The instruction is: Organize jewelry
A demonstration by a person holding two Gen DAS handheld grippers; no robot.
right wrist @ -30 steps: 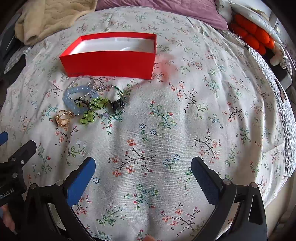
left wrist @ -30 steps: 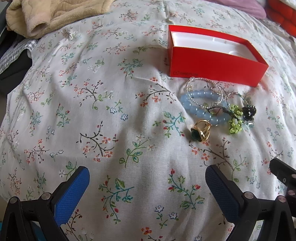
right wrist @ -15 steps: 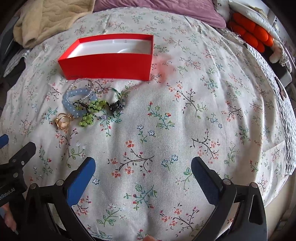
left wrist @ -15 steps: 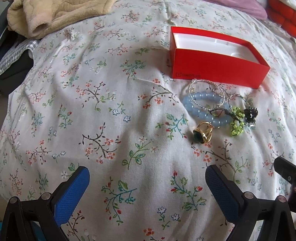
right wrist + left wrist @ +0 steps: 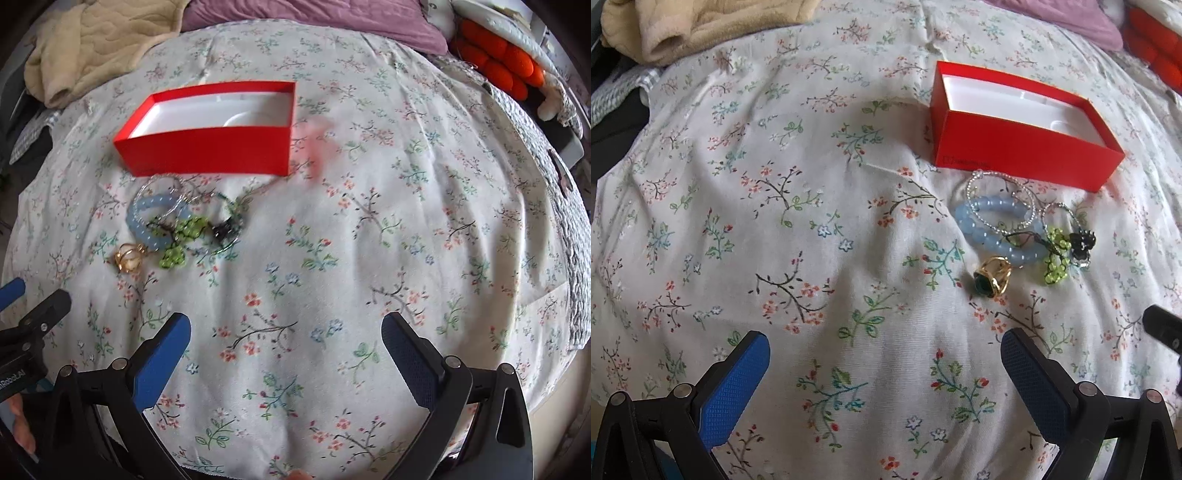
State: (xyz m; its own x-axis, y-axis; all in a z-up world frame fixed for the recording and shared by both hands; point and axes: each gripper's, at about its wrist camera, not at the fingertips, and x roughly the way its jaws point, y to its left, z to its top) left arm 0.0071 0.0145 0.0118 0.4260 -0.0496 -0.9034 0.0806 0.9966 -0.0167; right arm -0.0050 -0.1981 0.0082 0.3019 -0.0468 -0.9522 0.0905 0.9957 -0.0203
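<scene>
Jewelry sits tangled right of centre in the left view: blue beads, silver strands, green beads, a gold ring, just below the red box. My left gripper and right gripper gape, holding nothing.

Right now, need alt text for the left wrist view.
A small pile of jewelry lies on a floral bedsheet just in front of an open red box: a gold ring with a green stone, a blue bead bracelet and tangled beaded pieces. The open left claw hovers short of them, holding nothing.
</scene>
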